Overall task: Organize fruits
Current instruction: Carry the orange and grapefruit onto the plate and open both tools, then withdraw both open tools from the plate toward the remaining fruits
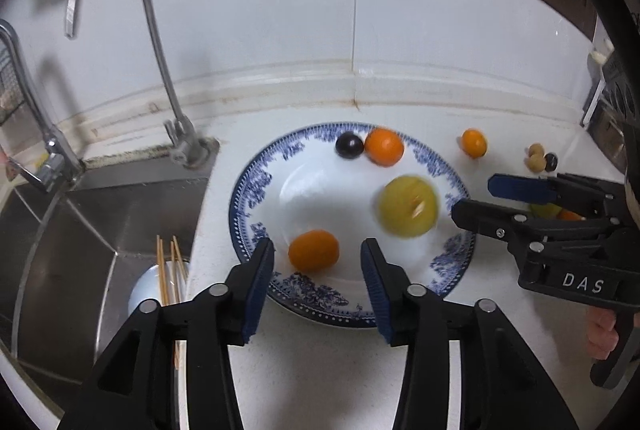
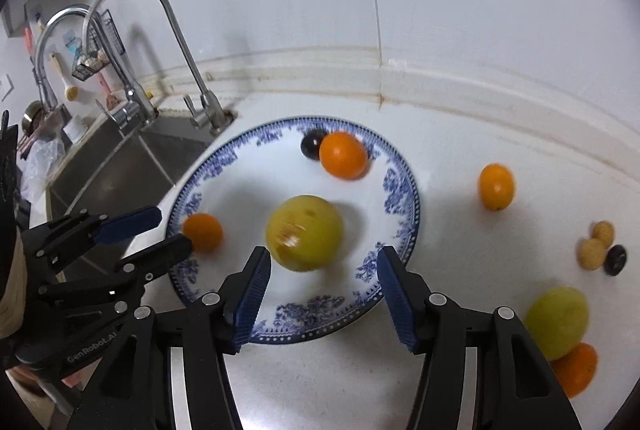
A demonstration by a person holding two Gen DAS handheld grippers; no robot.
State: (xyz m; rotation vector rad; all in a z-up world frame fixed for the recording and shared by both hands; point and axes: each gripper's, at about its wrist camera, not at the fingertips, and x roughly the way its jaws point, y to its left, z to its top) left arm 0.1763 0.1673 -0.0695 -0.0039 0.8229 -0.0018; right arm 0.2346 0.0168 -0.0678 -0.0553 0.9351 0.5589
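A blue-and-white plate (image 1: 256, 186) (image 2: 400, 198) on the white counter holds a blurred yellow-green fruit (image 1: 407, 207) (image 2: 305, 239), two orange fruits (image 1: 314, 251) (image 1: 384, 147) and a dark grape (image 1: 349, 146). My left gripper (image 1: 318, 284) is open, empty, over the plate's near rim by one orange fruit. My right gripper (image 2: 325, 294) is open and empty, just behind the yellow-green fruit; it also shows in the left wrist view (image 1: 472, 199). Loose on the counter: an orange fruit (image 2: 496, 187), two tan longans (image 2: 597, 245), a dark grape (image 2: 615, 259), a yellow-green fruit (image 2: 557, 322) and an orange fruit (image 2: 576, 370).
A steel sink (image 1: 100, 230) with two taps (image 1: 160, 70) lies left of the plate. A white bowl with chopsticks (image 1: 160, 282) sits in the sink. The white tiled wall (image 1: 360, 30) stands behind the counter.
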